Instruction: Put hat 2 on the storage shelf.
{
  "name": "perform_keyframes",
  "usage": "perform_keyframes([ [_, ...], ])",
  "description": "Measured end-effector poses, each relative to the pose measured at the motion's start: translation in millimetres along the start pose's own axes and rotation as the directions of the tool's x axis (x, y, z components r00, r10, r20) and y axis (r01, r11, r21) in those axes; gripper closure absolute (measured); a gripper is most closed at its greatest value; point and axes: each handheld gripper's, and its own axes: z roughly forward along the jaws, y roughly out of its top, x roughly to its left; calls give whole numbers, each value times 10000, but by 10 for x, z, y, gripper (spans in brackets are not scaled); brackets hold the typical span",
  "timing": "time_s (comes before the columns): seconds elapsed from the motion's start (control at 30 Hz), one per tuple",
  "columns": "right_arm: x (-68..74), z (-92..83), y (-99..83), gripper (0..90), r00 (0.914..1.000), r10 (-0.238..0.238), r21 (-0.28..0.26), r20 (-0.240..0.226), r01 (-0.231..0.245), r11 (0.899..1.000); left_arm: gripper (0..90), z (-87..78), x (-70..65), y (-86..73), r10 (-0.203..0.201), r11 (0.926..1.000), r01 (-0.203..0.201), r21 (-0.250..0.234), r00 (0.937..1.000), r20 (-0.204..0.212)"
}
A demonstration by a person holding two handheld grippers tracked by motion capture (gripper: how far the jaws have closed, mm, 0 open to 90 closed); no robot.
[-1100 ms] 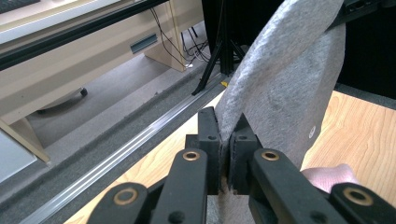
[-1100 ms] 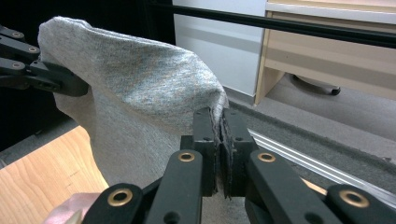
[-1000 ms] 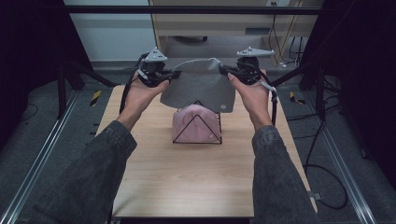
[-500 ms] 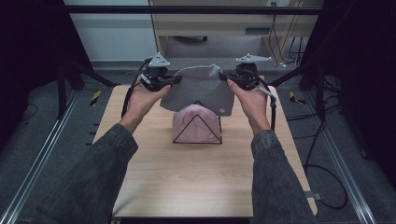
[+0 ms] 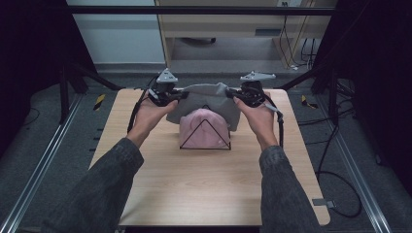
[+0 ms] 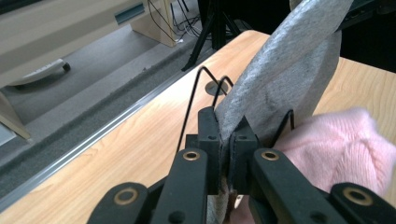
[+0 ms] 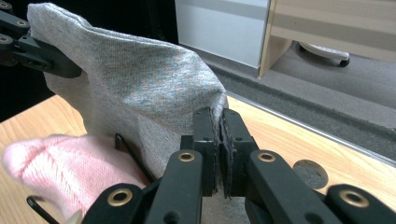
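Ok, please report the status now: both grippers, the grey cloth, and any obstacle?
Left gripper and right gripper both shut on grey cloth. Cloth stretched between them, hanging behind pink knit on wire rack. Nothing in the way.

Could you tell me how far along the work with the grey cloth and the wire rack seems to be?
Done: a pink knit item already hangs on the black wire rack. In hand: the left hand-held gripper and right hand-held gripper each pinch an edge of the grey cloth, held spread behind and above the rack. Left, probably: lowering it onto the rack and letting go.
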Motion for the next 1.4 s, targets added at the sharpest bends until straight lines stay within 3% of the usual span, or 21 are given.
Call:
perform_keyframes([
  [0.3, 19, 51, -109, 864, 10000, -26, 301, 16, 25, 9995, 862, 33, -60, -104, 104, 9998, -105, 141, 9999, 57],
  [0.63, 58, 59, -200, 864, 9998, -213, 584, 30, 211, 9981, 861, 76, -83, -243, -268, 9996, 266, 81, 9995, 172],
  [0.87, 23, 46, -245, 864, 9999, -35, 641, 97, 28, 9979, 860, 133, -127, -292, -223, 9995, 219, 224, 9996, 191],
  [1.4, 46, 114, -341, 864, 10000, 45, 897, 68, -51, 9960, 858, 201, -132, -444, -635, 9973, 622, 390, 9974, 328],
])
